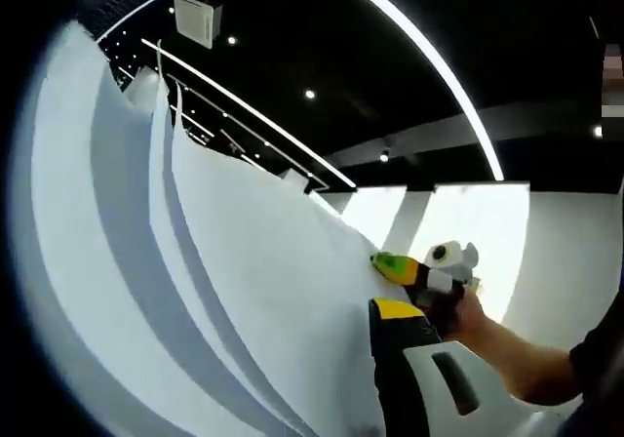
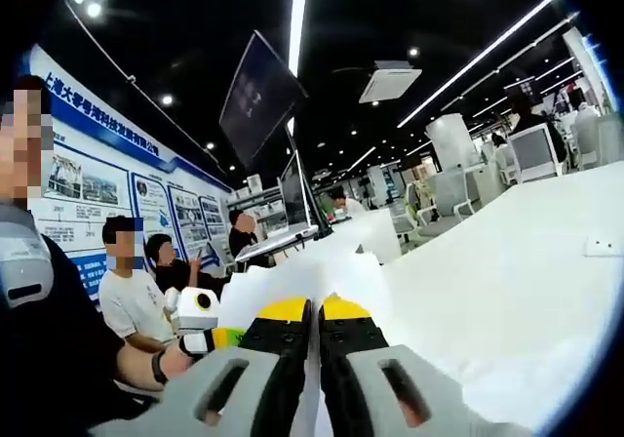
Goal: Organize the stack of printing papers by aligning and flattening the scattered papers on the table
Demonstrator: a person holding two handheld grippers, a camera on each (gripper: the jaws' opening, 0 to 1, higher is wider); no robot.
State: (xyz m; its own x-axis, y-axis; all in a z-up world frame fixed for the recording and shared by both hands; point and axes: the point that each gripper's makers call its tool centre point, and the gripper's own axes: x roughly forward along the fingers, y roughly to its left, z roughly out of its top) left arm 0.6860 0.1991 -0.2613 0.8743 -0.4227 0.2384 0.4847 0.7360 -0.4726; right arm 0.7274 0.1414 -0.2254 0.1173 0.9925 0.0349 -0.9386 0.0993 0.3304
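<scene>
Up close in the left gripper view, white paper sheets (image 1: pixel 244 291) stand on edge and fan apart under a black ceiling with light strips (image 1: pixel 429 57); the right gripper (image 1: pixel 414 291) grips them, while the left's fingers cannot be judged. Next, the right gripper view: jaws pinched on the sheets above a white table (image 2: pixel 507 291), seated people (image 2: pixel 132 296) and wall posters (image 2: pixel 93 188) behind.
</scene>
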